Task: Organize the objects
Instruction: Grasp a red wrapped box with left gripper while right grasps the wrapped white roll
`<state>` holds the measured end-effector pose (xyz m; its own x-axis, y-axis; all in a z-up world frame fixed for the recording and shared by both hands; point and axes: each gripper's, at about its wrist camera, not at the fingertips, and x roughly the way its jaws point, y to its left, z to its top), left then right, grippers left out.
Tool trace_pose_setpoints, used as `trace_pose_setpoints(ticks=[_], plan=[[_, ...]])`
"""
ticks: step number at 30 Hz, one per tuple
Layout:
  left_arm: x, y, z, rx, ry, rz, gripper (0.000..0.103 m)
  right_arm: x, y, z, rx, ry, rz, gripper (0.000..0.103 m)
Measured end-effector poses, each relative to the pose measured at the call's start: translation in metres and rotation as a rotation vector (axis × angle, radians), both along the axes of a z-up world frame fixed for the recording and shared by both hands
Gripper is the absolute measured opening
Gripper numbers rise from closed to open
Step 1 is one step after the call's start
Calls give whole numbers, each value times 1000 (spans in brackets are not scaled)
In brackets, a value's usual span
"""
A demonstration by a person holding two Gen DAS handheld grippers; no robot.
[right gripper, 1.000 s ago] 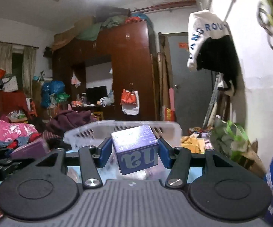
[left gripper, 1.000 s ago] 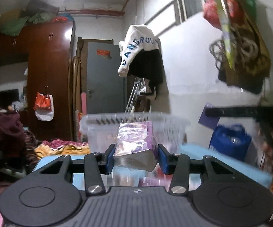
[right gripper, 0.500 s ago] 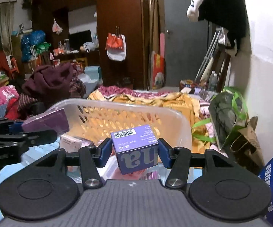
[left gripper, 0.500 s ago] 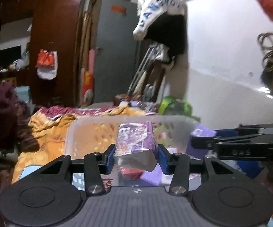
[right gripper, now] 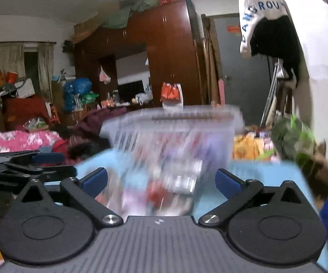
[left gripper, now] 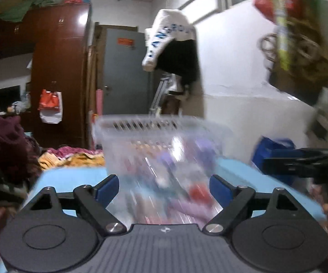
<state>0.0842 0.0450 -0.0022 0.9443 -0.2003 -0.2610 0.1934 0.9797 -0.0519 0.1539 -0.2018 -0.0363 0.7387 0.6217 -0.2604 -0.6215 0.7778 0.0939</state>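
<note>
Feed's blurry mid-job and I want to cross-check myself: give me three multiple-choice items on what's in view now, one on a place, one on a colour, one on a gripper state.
1. Where is the basket?
A. on the blue table, ahead of both grippers
B. on the wardrobe
C. hanging on the wall

2. What colour are the finger pads?
A. red
B. blue
C. white

3. What state is the left gripper in?
A. shut on a box
B. shut on a packet
C. open, holding nothing

Answers:
1 A: it stands on the table straight ahead in both views.
2 B: the pads are blue.
3 C: the jaws stand wide apart; the right gripper likewise.
</note>
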Motion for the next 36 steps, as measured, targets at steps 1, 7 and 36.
trace_pose_setpoints(ticks=[1, 7, 36], plan=[[-11, -5, -10, 3, 11, -15, 89, -8, 4, -14, -6, 19, 8, 103], [-34, -32, -45, 109, 17, -51, 89, -6, 36, -36, -89, 40, 25, 84], [-32, -23, -57, 37, -4, -44, 73, -24, 10, -35, -49, 38, -45, 52]])
